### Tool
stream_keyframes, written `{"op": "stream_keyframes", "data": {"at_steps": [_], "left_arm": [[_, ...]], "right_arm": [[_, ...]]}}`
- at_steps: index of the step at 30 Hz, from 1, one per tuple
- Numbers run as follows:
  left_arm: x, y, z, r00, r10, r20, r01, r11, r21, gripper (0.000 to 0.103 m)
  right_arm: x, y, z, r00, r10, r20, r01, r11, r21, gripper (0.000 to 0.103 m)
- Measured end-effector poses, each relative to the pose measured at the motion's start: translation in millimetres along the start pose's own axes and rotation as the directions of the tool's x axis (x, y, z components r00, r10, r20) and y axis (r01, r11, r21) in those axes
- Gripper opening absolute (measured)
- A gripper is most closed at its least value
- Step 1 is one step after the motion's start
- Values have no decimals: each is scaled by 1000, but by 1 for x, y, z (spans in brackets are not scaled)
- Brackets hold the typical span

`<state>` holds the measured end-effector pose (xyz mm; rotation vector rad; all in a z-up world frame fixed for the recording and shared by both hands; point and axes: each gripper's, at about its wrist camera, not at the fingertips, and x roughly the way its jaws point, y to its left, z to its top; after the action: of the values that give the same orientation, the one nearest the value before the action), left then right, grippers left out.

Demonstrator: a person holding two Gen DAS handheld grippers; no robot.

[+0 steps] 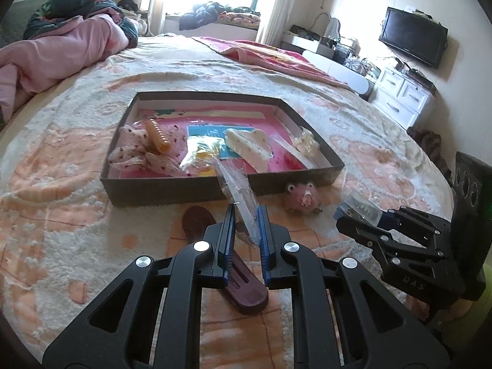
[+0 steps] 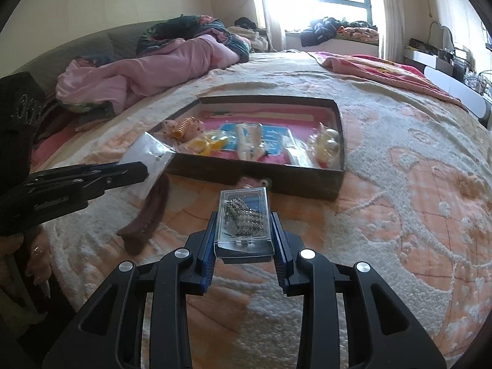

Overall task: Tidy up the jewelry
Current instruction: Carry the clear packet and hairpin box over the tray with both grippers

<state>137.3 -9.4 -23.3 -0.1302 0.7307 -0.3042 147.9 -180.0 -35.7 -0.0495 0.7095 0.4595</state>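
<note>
Sunlit bedroom, fluffy peach bedspread. Left claw pinches a flat clear plastic packet; right claw grips a clear box of sparkly jewelry. Carry both level over the dark cardboard tray's wall, then release low.

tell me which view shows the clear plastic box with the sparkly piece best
The right wrist view: the clear rectangular plastic box sits centred between the right gripper fingers, its beaded piece visible through the lid. The left wrist view catches only its end, side-on.

Bed, shallow box, dark hair clip, frog toy
</note>
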Motion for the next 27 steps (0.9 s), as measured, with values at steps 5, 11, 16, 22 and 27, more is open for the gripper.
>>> {"op": "stream_keyframes", "data": {"at_steps": [5, 11, 16, 22, 27], "left_arm": [[-4, 7, 6, 1000, 14, 19, -14, 1000, -14, 8], [-2, 9, 18, 999, 23, 37, -22, 1000, -7, 8], [6, 9, 29, 999, 27, 37, -27, 1000, 0, 8], [17, 10, 47, 998, 35, 48, -35, 999, 9, 8], [28, 11, 57, 998, 41, 49, -41, 999, 12, 8]], "right_arm": [[1, 6, 8, 1000, 8, 9, -8, 1000, -13, 30], [5, 10, 23, 1000, 12, 27, -11, 1000, -20, 30], [10, 8, 34, 999, 10, 41, -9, 1000, -21, 30], [14, 1, 45, 998, -7, 61, 8, 1000, -10, 30], [18, -10, 56, 997, -28, 74, 28, 1000, 0, 30]]}}
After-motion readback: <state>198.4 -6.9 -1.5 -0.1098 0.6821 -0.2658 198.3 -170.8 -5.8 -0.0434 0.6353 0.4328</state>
